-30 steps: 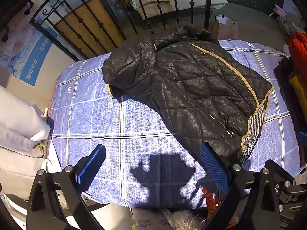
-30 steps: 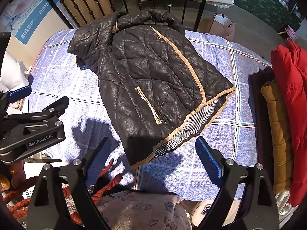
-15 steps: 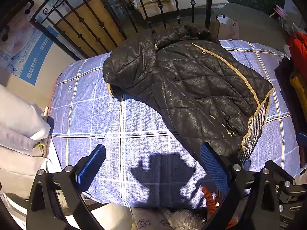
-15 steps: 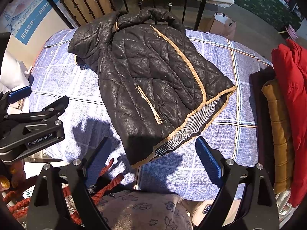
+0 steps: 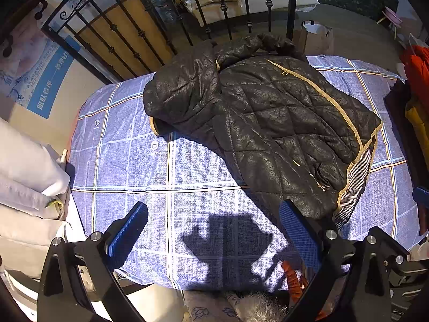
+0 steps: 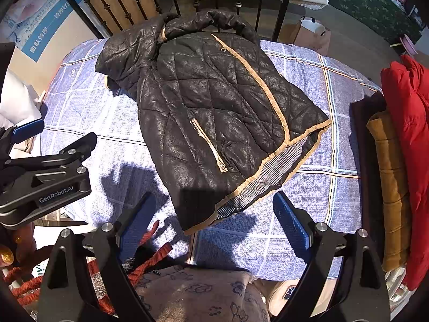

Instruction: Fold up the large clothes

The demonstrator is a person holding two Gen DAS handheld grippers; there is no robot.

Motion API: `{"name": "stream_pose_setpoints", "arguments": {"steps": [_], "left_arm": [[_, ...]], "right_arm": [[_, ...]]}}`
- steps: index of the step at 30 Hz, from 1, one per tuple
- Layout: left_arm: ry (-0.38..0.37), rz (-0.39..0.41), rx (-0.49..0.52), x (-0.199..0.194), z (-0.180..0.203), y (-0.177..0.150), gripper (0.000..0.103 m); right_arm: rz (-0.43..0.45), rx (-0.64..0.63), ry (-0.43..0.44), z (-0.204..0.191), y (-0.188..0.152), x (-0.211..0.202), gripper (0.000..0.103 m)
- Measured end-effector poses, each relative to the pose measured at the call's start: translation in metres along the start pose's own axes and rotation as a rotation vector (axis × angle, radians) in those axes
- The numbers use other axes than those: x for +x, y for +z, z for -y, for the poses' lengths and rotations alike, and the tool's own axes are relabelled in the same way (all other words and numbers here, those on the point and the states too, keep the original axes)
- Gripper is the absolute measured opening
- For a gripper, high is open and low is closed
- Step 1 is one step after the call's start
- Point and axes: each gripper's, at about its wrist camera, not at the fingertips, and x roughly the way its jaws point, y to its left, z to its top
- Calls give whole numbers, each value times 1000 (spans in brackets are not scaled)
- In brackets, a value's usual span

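A black quilted jacket [image 6: 214,112] lies folded lengthwise on the blue checked bedspread [image 5: 166,166], collar toward the iron bed rail [image 5: 241,5]. My left gripper [image 5: 213,230] and right gripper [image 6: 214,220] hover above the near edge, both spread wide, holding nothing. The jacket looks puffy, soft and bulky; I would pinch the tan-trimmed hem [image 6: 257,182]. A red coat [image 6: 407,134] sits piled to the right.

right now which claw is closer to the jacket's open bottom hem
Right. The right claw hangs open directly over the hem; the left claw hangs open over bare bedsheet, left of it.
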Motion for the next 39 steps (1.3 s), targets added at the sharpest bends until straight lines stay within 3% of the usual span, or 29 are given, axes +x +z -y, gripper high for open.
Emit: {"name": "stream_pose_setpoints", "arguments": {"steps": [39], "left_arm": [[-3, -6, -4, 0, 0, 1, 97]], "right_arm": [[-16, -8, 9, 0, -2, 5, 88]]}}
